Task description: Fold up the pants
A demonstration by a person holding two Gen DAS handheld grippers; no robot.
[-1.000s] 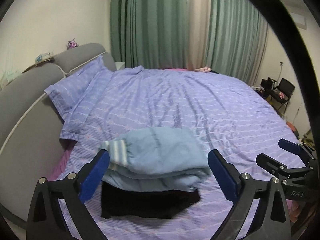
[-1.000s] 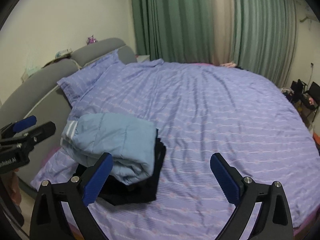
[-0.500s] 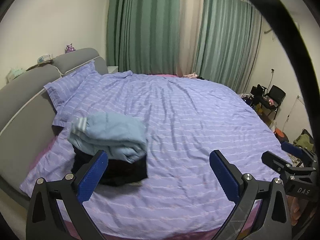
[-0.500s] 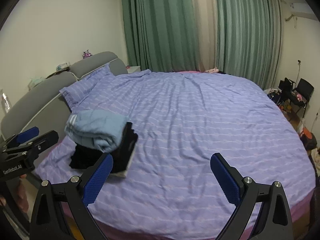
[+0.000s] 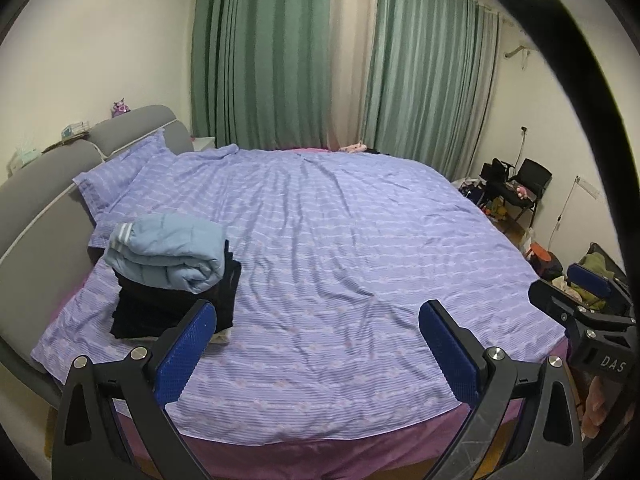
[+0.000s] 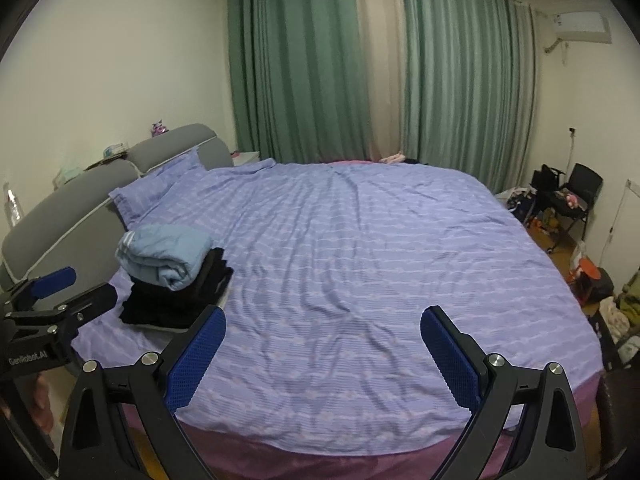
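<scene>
Both claws, the left gripper [image 5: 316,344] and the right gripper [image 6: 322,346], hang spread wide and empty off the bed [image 5: 360,240], where the folded light-blue pants [image 5: 168,250] rest on a dark folded stack [image 5: 160,308] near the headboard [image 5: 36,196], looking soft, light and floppy, best pinched at the thick rolled fold

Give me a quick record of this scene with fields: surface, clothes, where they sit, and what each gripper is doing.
surface: bed with purple striped cover
clothes: folded light blue pants on top of folded black garments
location: near corner of bed by the grey headboard
left gripper: open, empty
right gripper: open, empty
</scene>
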